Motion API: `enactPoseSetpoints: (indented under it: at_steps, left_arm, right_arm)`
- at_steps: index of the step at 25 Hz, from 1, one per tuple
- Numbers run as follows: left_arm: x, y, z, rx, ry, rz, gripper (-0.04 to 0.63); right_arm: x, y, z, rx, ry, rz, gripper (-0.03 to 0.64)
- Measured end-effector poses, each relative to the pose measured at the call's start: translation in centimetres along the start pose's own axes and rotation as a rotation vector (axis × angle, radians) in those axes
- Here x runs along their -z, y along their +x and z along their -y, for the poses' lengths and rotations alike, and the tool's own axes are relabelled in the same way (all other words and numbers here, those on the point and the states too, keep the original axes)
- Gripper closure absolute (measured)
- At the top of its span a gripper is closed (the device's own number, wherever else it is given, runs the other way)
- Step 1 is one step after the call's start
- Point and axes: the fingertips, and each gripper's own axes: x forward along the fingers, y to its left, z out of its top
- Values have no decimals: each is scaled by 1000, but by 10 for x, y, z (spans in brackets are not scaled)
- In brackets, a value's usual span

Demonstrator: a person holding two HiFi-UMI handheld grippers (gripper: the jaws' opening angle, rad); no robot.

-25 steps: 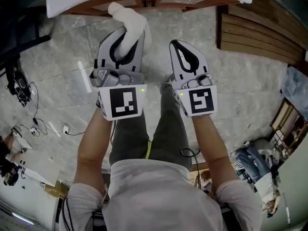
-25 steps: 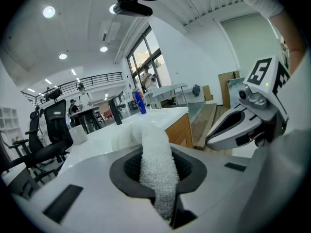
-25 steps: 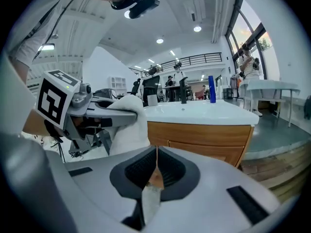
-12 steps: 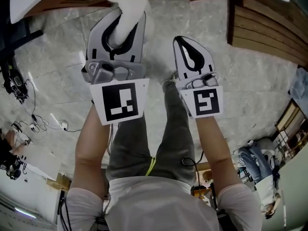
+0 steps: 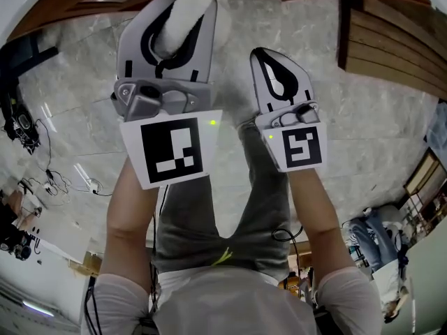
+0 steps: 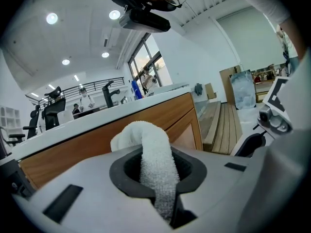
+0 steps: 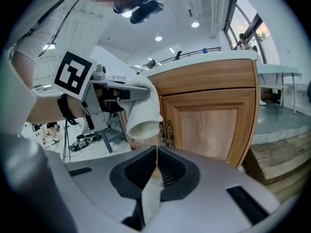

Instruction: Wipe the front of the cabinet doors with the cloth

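**Cloth carried up to the cabinet**

Left gripper (image 5: 176,26), clamped on the white cloth (image 5: 187,5), has pushed forward over the last second. The cloth now sits bunched just in front of the cabinet doors (image 7: 214,125), beside their handles (image 7: 165,132); contact unclear. Right gripper (image 5: 274,65), jaws together on nothing, hangs back from the cabinet, barely shifted. Wiping looks about to start

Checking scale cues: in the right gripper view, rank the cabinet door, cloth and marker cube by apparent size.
1. cabinet door, clearly largest
2. cloth
3. marker cube, about the cloth's width but shorter
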Motion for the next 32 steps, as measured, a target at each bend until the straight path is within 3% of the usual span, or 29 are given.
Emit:
enactPoseSetpoints:
  at_steps: [12, 20, 32]
  left_arm:
    - [35, 28, 25, -79, 69, 94, 523]
    - [51, 42, 46, -132, 175, 193, 523]
    - [50, 47, 44, -217, 259, 318, 523]
  right_arm:
    - [54, 36, 27, -53, -64, 85, 578]
    - [94, 52, 44, -65, -102, 129, 578]
    - [108, 84, 53, -99, -181, 222, 578]
